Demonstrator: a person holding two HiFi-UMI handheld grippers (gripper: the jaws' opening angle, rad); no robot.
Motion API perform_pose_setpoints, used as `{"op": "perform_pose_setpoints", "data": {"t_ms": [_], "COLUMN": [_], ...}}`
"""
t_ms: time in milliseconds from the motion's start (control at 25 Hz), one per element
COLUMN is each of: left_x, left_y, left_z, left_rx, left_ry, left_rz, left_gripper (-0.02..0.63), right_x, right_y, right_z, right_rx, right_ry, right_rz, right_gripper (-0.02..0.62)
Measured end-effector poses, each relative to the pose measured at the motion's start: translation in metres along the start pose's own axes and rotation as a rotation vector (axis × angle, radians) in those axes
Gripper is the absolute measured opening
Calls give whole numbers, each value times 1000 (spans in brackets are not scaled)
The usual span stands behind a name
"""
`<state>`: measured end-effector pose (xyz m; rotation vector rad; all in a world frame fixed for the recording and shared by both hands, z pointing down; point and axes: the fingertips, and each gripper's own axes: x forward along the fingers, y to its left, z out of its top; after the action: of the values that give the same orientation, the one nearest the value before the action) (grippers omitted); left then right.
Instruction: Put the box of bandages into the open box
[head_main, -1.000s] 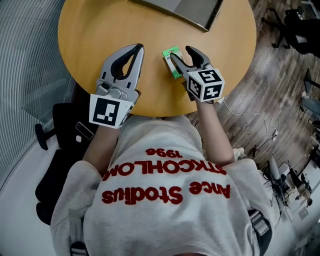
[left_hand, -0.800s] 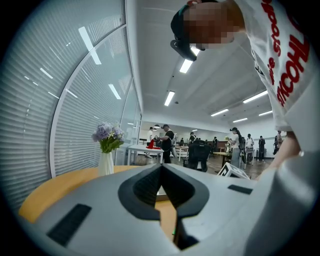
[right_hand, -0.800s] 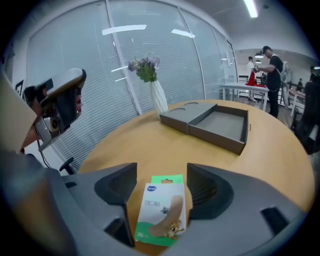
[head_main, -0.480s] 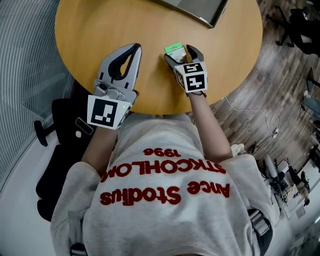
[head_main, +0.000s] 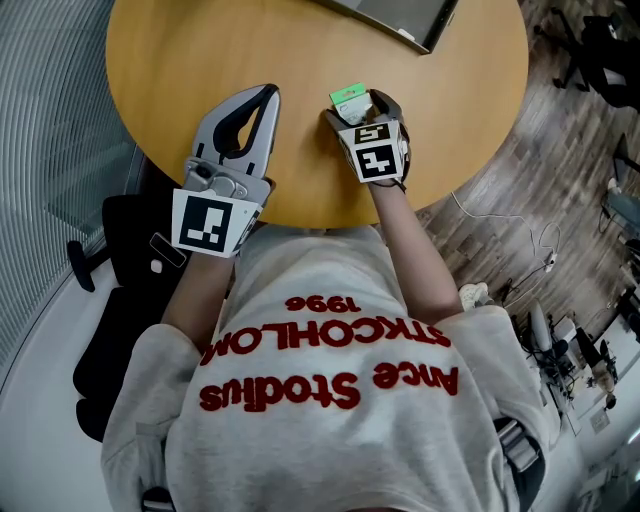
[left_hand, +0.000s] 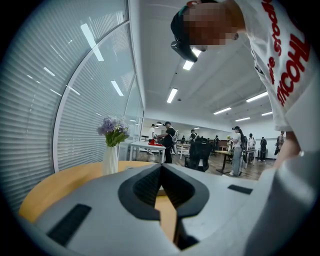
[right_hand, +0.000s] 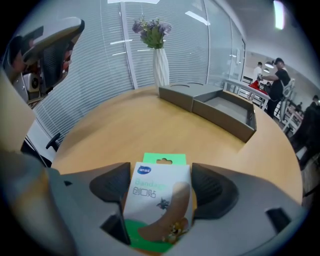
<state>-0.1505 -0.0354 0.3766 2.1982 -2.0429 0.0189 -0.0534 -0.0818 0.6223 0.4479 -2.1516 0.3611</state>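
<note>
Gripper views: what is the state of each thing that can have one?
right gripper, open around the box of bandages, jaws have just been opening
box of bandages, lying on the table, not gripped
left gripper, shut, empty
open box, open, visible part empty
vase, upright

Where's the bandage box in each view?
Head view: the bandage box is upper middle, between the jaws of the right gripper, which have just been opening.
Left gripper view: not in it.
Right gripper view: low centre, between the parted jaws, pads not pressing on it.
Shared landmark: the round wooden table is in all three; the flower vase is in both gripper views.
</note>
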Motion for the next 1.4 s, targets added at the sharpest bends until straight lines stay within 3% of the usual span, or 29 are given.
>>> {"op": "perform_pose_setpoints", "data": {"t_ms": [360, 720, 920, 1120, 1400], "left_x": [-8, -6, -6, -1, 6], "left_y": [3, -9, -19, -29, -33], "left_z": [3, 20, 35, 54, 73], "left_rx": [26, 77, 95, 119, 150], "left_ry": [-14, -36, -61, -101, -139], "left_rz": [8, 15, 15, -1, -9], "left_gripper": [3, 3, 3, 3, 3], "right_x": [-17, -64, -107, -159, -224], "right_y": [5, -9, -15, -18, -20], "right_z": [18, 59, 92, 127, 157], "right_rx": [12, 32, 37, 56, -2], "right_ry": [-80, -264, -404, -614, -830], "right_rz": [23, 42, 42, 78, 42], "right_gripper": [367, 365, 365, 365, 365]}}
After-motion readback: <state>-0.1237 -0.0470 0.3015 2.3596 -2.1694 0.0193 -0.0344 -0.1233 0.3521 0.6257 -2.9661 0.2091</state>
